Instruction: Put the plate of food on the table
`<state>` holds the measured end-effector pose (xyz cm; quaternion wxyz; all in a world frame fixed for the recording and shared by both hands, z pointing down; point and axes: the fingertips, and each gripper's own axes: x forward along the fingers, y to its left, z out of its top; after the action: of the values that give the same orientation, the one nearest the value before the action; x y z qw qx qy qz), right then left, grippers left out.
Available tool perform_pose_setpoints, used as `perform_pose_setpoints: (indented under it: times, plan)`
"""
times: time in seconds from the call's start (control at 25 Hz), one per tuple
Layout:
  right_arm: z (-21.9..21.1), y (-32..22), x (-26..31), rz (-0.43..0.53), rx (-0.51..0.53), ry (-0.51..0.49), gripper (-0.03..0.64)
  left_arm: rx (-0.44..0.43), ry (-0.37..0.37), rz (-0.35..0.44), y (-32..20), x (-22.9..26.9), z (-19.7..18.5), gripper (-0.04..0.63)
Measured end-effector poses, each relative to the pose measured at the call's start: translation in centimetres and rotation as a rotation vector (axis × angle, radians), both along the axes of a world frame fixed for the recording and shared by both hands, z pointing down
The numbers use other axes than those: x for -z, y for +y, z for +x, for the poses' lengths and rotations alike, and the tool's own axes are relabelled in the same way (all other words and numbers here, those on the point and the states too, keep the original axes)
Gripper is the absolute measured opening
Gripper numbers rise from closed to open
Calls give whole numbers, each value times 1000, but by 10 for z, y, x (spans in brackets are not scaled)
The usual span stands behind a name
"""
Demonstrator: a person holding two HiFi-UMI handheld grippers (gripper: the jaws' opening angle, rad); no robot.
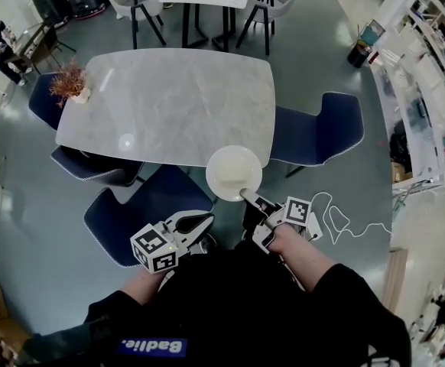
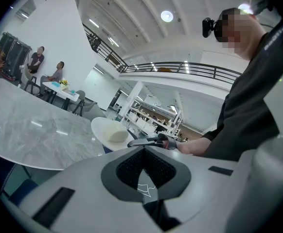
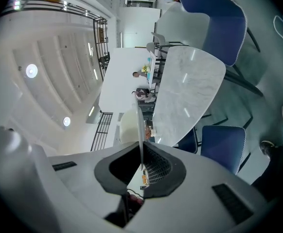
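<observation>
The round white plate point(image 1: 234, 173), carrying a pale mound of food point(image 2: 116, 136), overlaps the near edge of the grey marble counter point(image 1: 169, 105), with free surface at 12 o'clock. The right claw point(image 1: 247, 196) is clamped on the plate's 5 o'clock rim. The left claw point(image 1: 206, 220), pressed together and empty, waits at 7 o'clock.

The pale food point(image 2: 116, 136) on the plate point(image 1: 221, 153) is reading too blurred to name, and the right tool point(image 3: 141, 165) is seeing that plate edge-on, its top hiding behind the rim.
</observation>
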<state>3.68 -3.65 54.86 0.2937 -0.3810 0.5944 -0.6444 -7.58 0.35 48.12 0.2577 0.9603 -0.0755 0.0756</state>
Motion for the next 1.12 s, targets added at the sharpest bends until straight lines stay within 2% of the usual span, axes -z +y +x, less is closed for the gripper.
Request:
perform_pose_setpoints:
  times: [0.48,0.92,1.12]
  plan:
    - [18,-40,-19,-34,46,-22,20,86,-24,3,-34,-2,20,7]
    - [57,-113,-41,-62,147,-38,20,209,-57,-8,-90,-2,67,7]
    - [68,-146,-54,-85,197,-36,20,279,-48,-15,-114,-2,84,7]
